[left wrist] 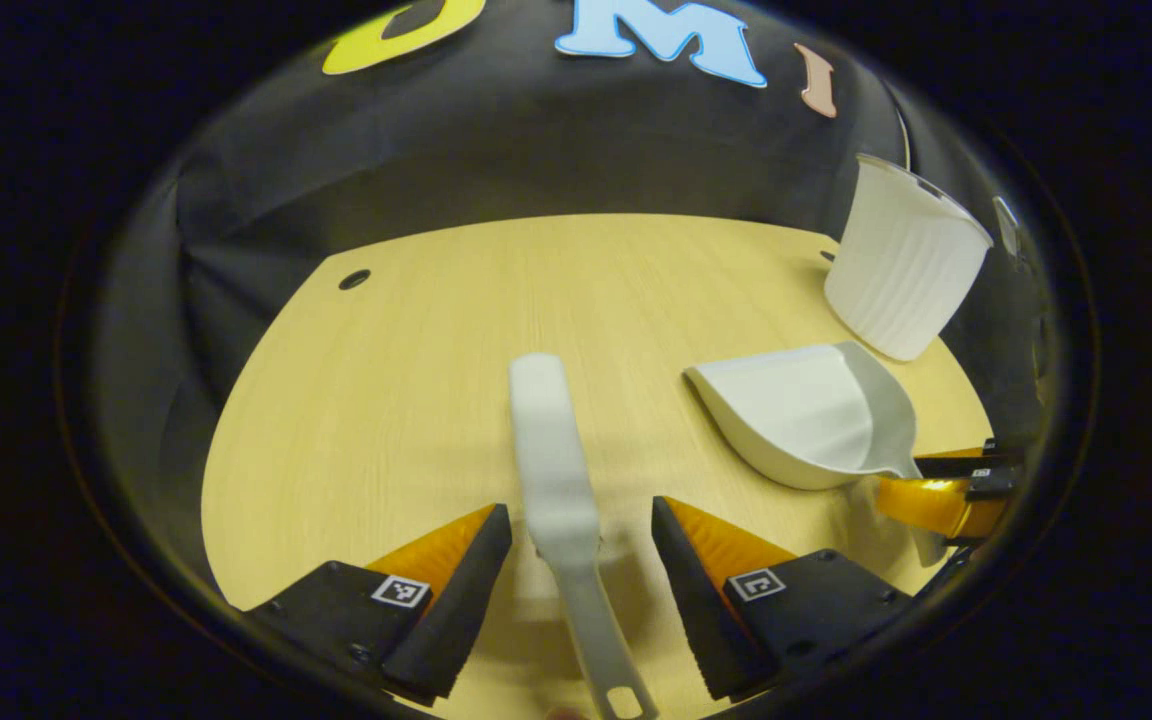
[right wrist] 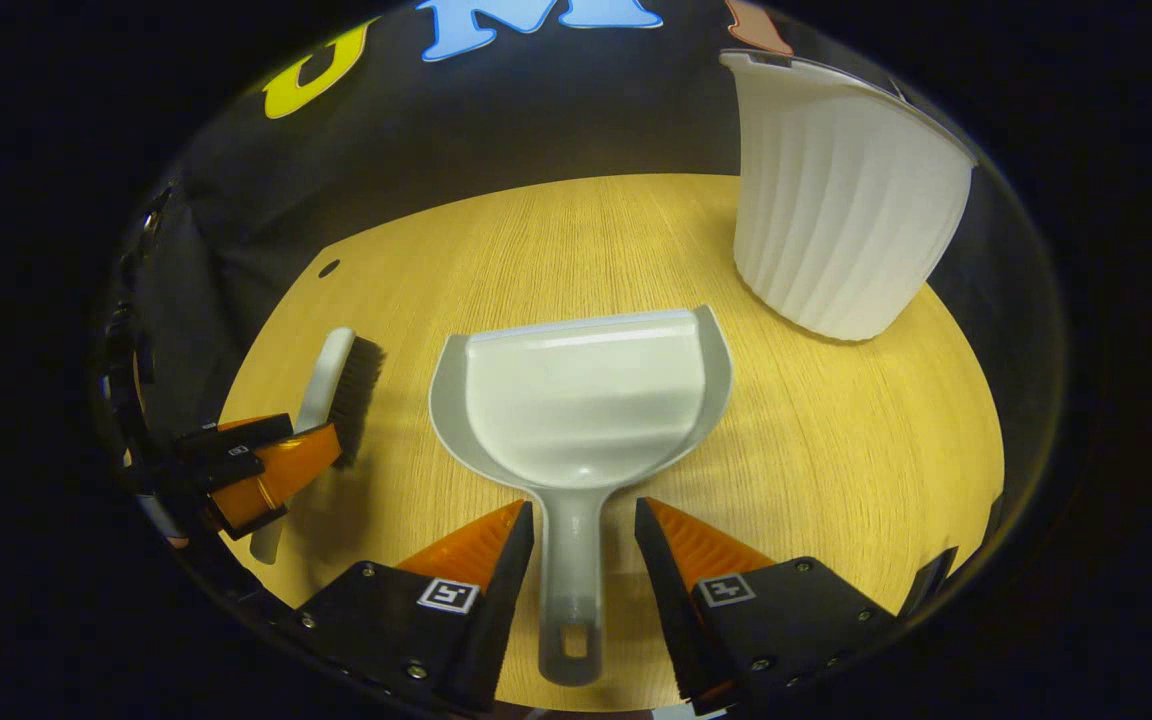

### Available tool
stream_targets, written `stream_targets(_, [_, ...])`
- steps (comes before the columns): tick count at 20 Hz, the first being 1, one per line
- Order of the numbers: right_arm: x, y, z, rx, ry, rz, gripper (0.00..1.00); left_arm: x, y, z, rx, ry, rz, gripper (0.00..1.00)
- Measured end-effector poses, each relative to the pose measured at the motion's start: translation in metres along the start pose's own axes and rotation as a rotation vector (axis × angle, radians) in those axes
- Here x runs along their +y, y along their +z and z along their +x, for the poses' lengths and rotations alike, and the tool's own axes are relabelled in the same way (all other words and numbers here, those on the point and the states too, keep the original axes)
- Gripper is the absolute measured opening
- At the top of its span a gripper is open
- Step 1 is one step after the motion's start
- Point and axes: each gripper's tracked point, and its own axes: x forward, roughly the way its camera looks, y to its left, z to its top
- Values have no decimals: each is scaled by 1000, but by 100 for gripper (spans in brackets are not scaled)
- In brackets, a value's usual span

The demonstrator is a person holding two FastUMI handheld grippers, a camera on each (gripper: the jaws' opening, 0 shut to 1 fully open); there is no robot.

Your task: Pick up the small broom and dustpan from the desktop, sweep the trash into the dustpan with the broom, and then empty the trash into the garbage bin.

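Jaws: both grippers open, left [left wrist: 581,520] astride broom [left wrist: 556,470], right [right wrist: 584,520] astride dustpan [right wrist: 581,400] handle.
Dustpan: empty.
Bin [right wrist: 836,200]: upright, inside hidden.

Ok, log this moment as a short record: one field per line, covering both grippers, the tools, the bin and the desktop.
left gripper: open, fingers on either side of the broom's handle, not pressing
right gripper: open, fingers on either side of the dustpan's handle, not pressing
broom: lying on the desktop, bristles visible in the right gripper view
dustpan: flat on the desktop, pan empty, mouth facing away from the right gripper
garbage bin: white, ribbed, upright, beyond the dustpan
desktop: light wood
trash: cannot tell where
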Motion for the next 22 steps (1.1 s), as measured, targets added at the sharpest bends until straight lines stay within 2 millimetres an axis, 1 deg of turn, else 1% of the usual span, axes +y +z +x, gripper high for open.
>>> stream_targets(1, [-1, 3, -5, -16, 5, -3, 65, -1, 6, -9, -32, 3, -1, 93])
stream_targets(2, [-2, 5, -14, -31, 10, -8, 71, -2, 12, -18, -68, 4, -4, 94])
stream_targets(3, [-3, 10, -22, -53, 13, -16, 74, -4, 22, -28, -108, 4, -8, 96])
stream_targets(4, [-3, 14, -30, -74, 21, -27, 81, -6, 30, -37, -155, 5, -14, 94])
stream_targets(6, [-4, 27, -44, -122, 34, -52, 82, -11, 48, -55, -242, 12, -27, 94])
stream_targets(7, [-3, 34, -51, -150, 40, -67, 86, -13, 55, -64, -277, 20, -36, 94])
stream_targets(8, [-3, 42, -58, -184, 43, -85, 97, -12, 62, -74, -307, 29, -45, 96])
stream_targets(11, [-4, 76, -91, -320, 40, -155, 98, -14, 87, -104, -411, 57, -70, 94])
stream_targets(12, [-4, 88, -102, -374, 38, -175, 98, -14, 96, -115, -449, 69, -72, 96])
stream_targets(13, [-3, 100, -113, -428, 39, -195, 98, -13, 106, -127, -488, 81, -71, 94])
stream_targets(15, [-3, 121, -135, -542, 24, -236, 97, -12, 122, -147, -555, 100, -70, 96])
stream_targets(17, [-3, 141, -157, -649, -3, -267, 97, -14, 137, -167, -618, 99, -77, 96])
stream_targets(18, [0, 148, -168, -703, -9, -274, 97, -15, 144, -176, -645, 94, -81, 94])
stream_targets(20, [1, 159, -188, -794, -20, -275, 97, -14, 158, -193, -701, 93, -72, 96])
stream_targets(21, [4, 162, -195, -825, -16, -277, 97, -12, 165, -201, -731, 98, -60, 93])
stream_targets(22, [3, 163, -198, -853, -18, -284, 97, -11, 170, -210, -761, 105, -48, 96])
